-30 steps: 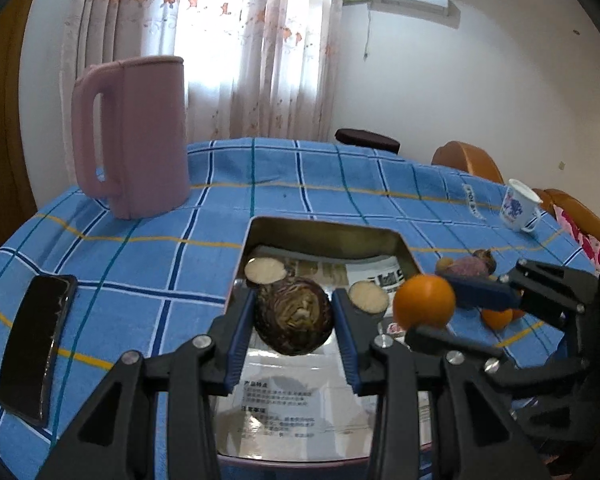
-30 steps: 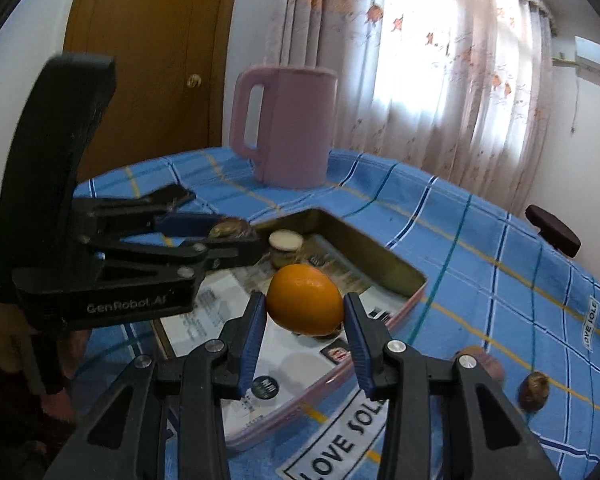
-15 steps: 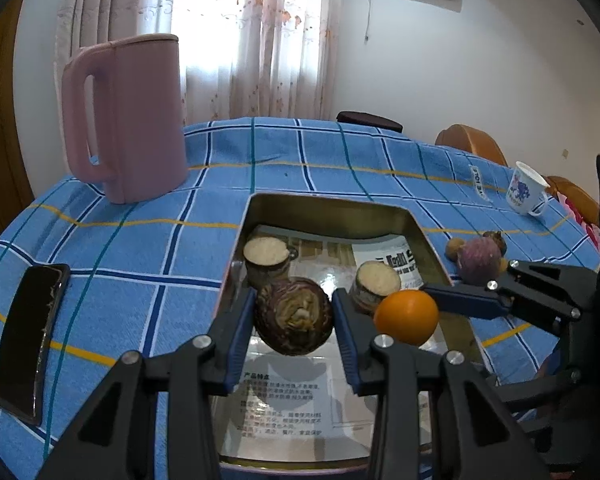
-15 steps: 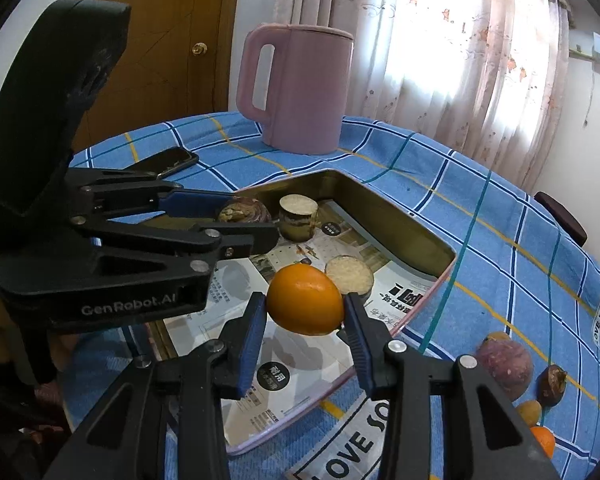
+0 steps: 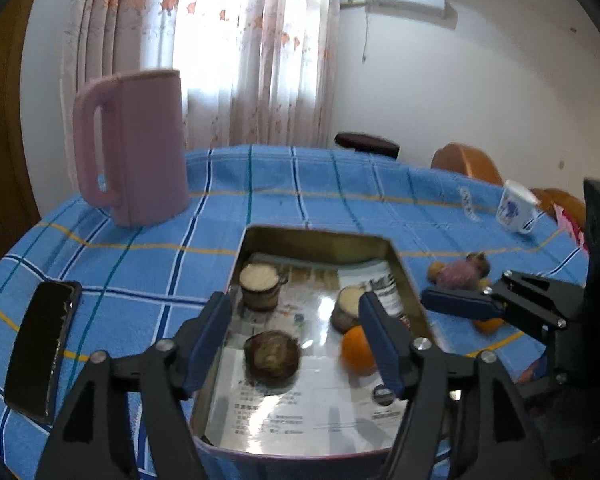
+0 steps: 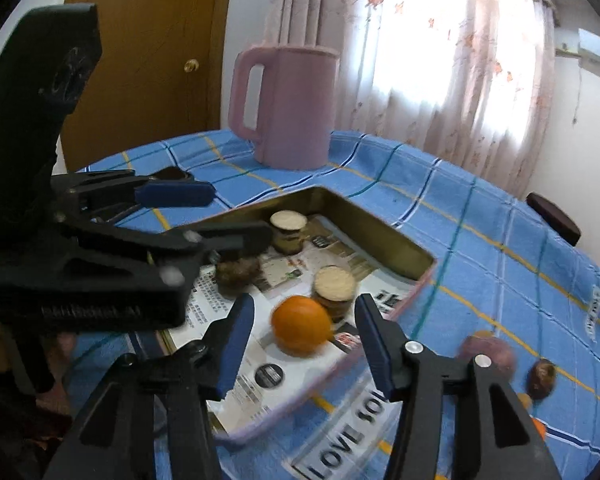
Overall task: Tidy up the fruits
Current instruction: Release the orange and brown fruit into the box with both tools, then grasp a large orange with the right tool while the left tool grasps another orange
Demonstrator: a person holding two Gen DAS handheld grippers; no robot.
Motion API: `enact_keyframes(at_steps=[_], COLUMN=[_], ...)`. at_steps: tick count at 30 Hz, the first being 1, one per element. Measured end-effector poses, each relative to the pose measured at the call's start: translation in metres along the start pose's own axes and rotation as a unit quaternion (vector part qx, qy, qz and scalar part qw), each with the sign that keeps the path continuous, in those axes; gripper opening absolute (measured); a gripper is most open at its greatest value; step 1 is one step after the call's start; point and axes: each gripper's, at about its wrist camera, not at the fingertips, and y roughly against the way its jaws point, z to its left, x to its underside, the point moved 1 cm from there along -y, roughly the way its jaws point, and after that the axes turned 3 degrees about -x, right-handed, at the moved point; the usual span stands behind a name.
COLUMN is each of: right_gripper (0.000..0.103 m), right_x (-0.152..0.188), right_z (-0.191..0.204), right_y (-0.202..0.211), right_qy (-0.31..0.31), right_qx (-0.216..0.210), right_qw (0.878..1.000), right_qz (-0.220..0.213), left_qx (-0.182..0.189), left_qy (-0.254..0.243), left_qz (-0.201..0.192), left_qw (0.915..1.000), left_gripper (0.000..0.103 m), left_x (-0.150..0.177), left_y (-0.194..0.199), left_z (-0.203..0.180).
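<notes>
A metal tray (image 5: 320, 238) lined with newspaper sits on the blue checked table; it also shows in the right wrist view (image 6: 384, 236). A brown round taro (image 5: 272, 356) lies in it, between and below my left gripper's (image 5: 296, 336) open fingers. An orange (image 6: 302, 330) lies in the tray just ahead of my open right gripper (image 6: 304, 340); it shows partly behind a finger in the left wrist view (image 5: 356, 350). Two cut taro pieces (image 5: 260, 288) (image 5: 350, 310) stand in the tray. More fruit (image 5: 458, 274) (image 6: 488, 354) lies on the cloth right of the tray.
A pink jug (image 5: 134, 146) stands at the back left. A black phone (image 5: 40, 346) lies left of the tray. A white cup (image 5: 514, 206) stands far right. A small brown fruit (image 6: 542, 374) and another orange (image 5: 488, 324) lie right of the tray.
Both grippers have opened. The taro and the orange now lie on the tray's newspaper. Both grippers have drawn back and up a little.
</notes>
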Motion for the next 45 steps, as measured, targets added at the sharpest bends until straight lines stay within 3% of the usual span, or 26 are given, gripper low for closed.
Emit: enact_keyframes(at_steps=[5, 11, 17, 21, 25, 27, 32, 36, 40, 45], right_gripper=[0.058, 0.058, 0.058, 0.058, 0.058, 0.048, 0.047, 0.047, 0.047, 0.047], right_x=[0.024, 0.067, 0.081, 0.079, 0.085, 0.089, 0.089, 0.090, 0.094, 0.096], right_z=[-0.038, -0.118, -0.141, -0.139, -0.150, -0.154, -0.147, -0.149, -0.157, -0.165], right_y=[0.047, 0.079, 0.070, 0.056, 0.052, 0.053, 0.066, 0.080, 0.088, 0.094], right_qy=[-0.029, -0.136, -0.184, -0.182, -0.218, -0.235, -0.214, -0.207, -0.217, -0.234], right_qx=[0.060, 0.145, 0.114, 0.093, 0.050, 0.028, 0.060, 0.113, 0.123, 0.124], right_qw=[0.998, 0.980, 0.976, 0.977, 0.973, 0.970, 0.974, 0.972, 0.968, 0.964], right_qz=[-0.015, 0.012, 0.035, 0.058, 0.058, 0.054, 0.042, 0.022, 0.013, 0.001], left_qx=[0.025, 0.065, 0.077, 0.074, 0.076, 0.078, 0.086, 0.091, 0.101, 0.107], left_qy=[-0.011, -0.049, -0.083, -0.089, -0.090, -0.093, -0.104, -0.115, -0.120, -0.139], left_qz=[-0.030, -0.016, 0.007, 0.015, 0.017, 0.017, 0.020, 0.026, 0.046, 0.079], left_qw=[0.9992, 0.9965, 0.9935, 0.9932, 0.9929, 0.9924, 0.9907, 0.9888, 0.9866, 0.9813], left_gripper=[0.089, 0.089, 0.089, 0.089, 0.089, 0.089, 0.089, 0.089, 0.087, 0.068], left_x=[-0.004, 0.001, 0.008, 0.011, 0.012, 0.012, 0.013, 0.014, 0.013, 0.014], left_y=[0.015, 0.006, -0.012, -0.017, -0.019, -0.019, -0.020, -0.025, -0.037, -0.051], left_z=[-0.029, -0.086, -0.128, -0.134, -0.135, -0.137, -0.147, -0.161, -0.171, -0.186])
